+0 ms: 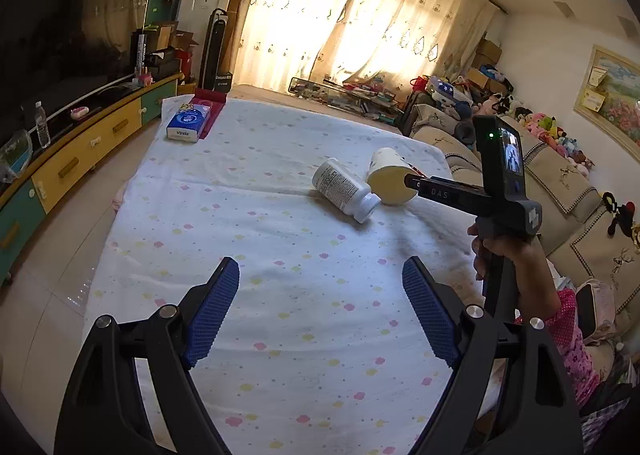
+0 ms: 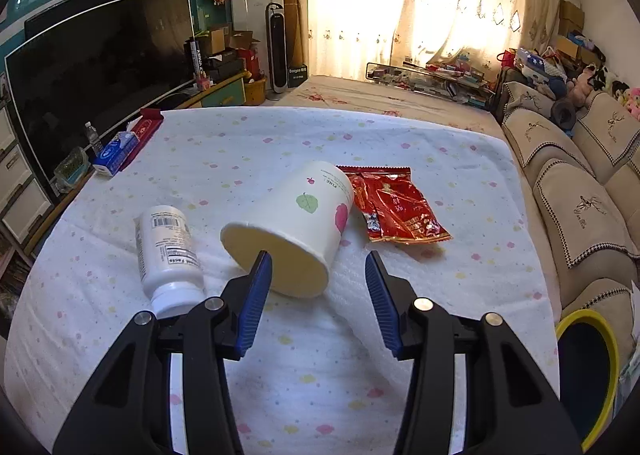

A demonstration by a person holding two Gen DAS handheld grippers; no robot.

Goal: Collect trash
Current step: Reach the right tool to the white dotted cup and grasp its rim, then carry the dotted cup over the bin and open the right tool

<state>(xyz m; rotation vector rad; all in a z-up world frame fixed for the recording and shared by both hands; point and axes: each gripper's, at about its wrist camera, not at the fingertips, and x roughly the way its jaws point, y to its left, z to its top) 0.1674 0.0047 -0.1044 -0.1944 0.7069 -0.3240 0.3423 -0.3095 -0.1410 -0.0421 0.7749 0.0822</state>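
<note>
White dotted tablecloth (image 2: 360, 143) (sunlit), curtains (image 2: 420, 7), beige sofa (image 2: 580, 207)

My left hand-held gripper (image 1: 320, 307) has black angular arms, silver round screws and blue ribbed pads (image 1: 214, 309). My right hand-held gripper (image 2: 318, 295) looks the same. My sleeve (image 1: 572, 343) is pink with small flowers.

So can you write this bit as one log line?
step: approaching paper cup | left gripper: open, empty | right gripper: open, empty
</note>
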